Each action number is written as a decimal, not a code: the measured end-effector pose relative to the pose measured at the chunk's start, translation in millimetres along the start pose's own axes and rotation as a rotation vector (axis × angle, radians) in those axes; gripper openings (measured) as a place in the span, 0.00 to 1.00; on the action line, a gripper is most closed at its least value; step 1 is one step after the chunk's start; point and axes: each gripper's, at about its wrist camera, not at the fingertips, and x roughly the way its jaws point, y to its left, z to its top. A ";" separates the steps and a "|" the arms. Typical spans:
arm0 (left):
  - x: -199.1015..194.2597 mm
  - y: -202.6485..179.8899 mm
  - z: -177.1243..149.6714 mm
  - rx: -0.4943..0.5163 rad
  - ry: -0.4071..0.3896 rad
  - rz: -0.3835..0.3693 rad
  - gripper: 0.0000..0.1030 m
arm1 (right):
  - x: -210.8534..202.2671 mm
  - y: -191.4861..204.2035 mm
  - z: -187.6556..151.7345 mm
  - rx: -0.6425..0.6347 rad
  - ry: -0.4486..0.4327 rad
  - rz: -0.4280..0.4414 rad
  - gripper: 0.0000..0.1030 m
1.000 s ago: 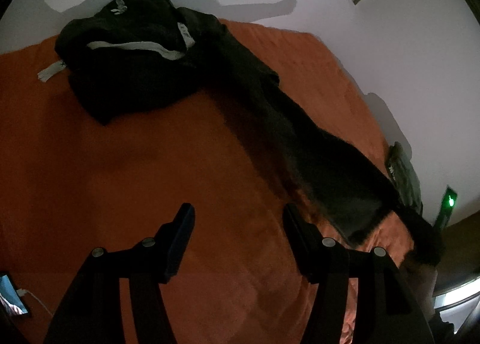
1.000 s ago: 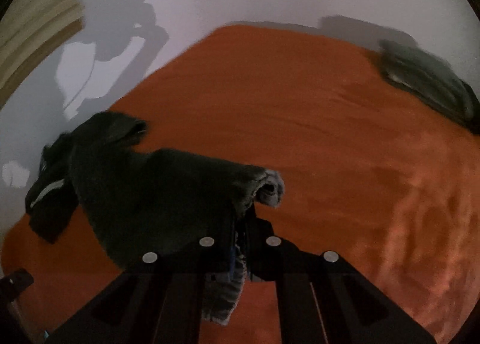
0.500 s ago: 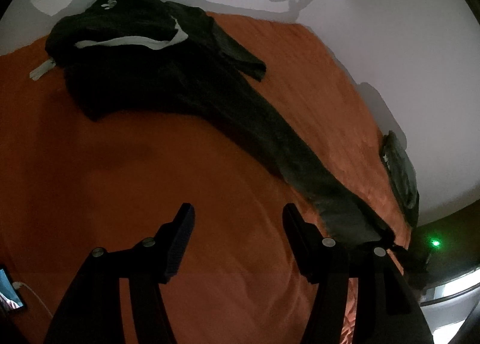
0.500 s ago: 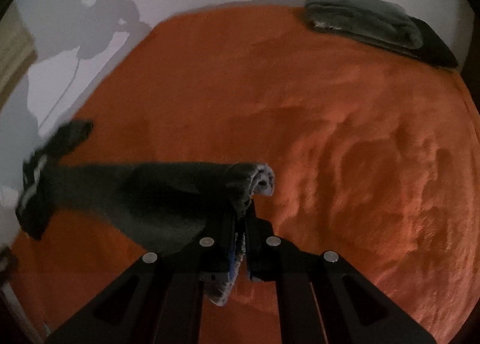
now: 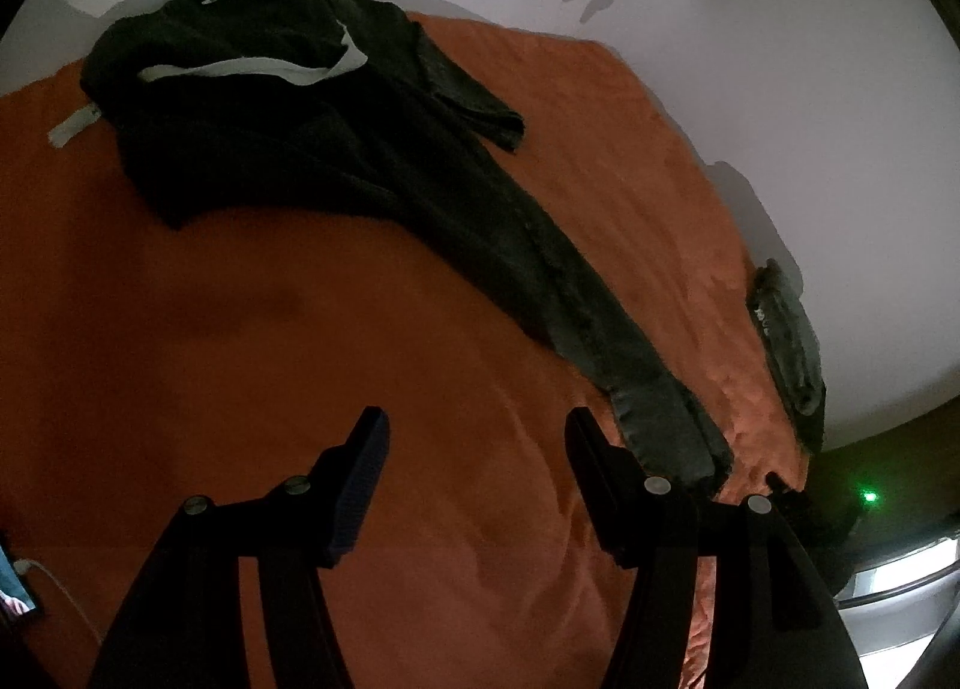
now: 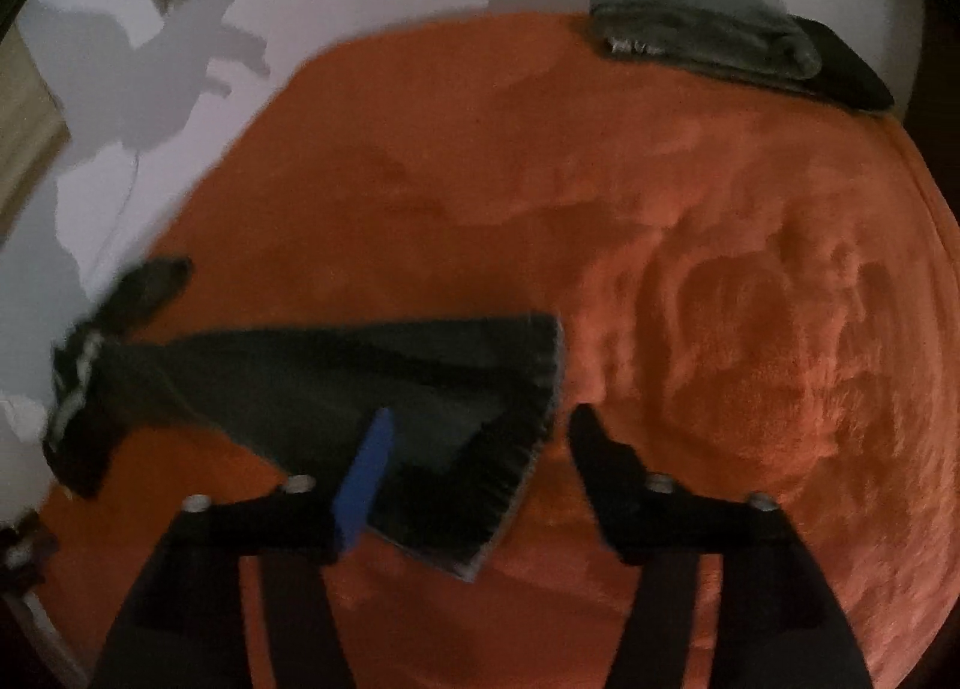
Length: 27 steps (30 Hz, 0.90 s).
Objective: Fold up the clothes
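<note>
The orange bedspread (image 5: 240,341) fills most of both views. Across it, in the left wrist view, a pair of dark jeans (image 5: 510,245) is now laid out flat, running from the upper left of the frame down to the lower right; half a second ago its leg end was still clamped and lifted by the right gripper. A black garment with white stripes and a small white logo (image 5: 240,71) is heaped over the upper end of the jeans at the upper left.

The right gripper (image 6: 474,419) has been released: its fingers are now spread wide, where before they were pinched on the hem. In the right wrist view the frayed hem of the jeans leg (image 6: 528,437) lies on the bedspread between the two fingers, nearer the left one with the blue pad (image 6: 366,479); whether the pad touches the cloth cannot be told through the blur.

The left gripper (image 5: 474,425) is held with its fingers apart and nothing between them, as before, above bare bedspread; the jeans hem lies just to the right of its right finger.

A folded grey-green garment (image 6: 708,41) is seen at the far edge of the bed, upper right, well apart from the jeans. A phone with a white cable (image 5: 18,593) shows at the lower left edge, and a green light (image 5: 869,496) at the right.
</note>
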 end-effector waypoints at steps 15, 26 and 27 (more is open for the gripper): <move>8.9 2.6 -0.5 -0.042 0.048 -0.035 0.61 | 71.7 98.6 -32.1 -0.128 0.187 0.047 0.86; 19.8 6.6 -0.2 -0.070 0.087 -0.048 0.61 | 115.6 144.4 -55.6 -0.487 0.224 -0.053 0.83; 20.5 7.1 -0.2 -0.072 0.089 -0.048 0.61 | 117.1 145.7 -59.0 -0.519 0.222 -0.066 0.73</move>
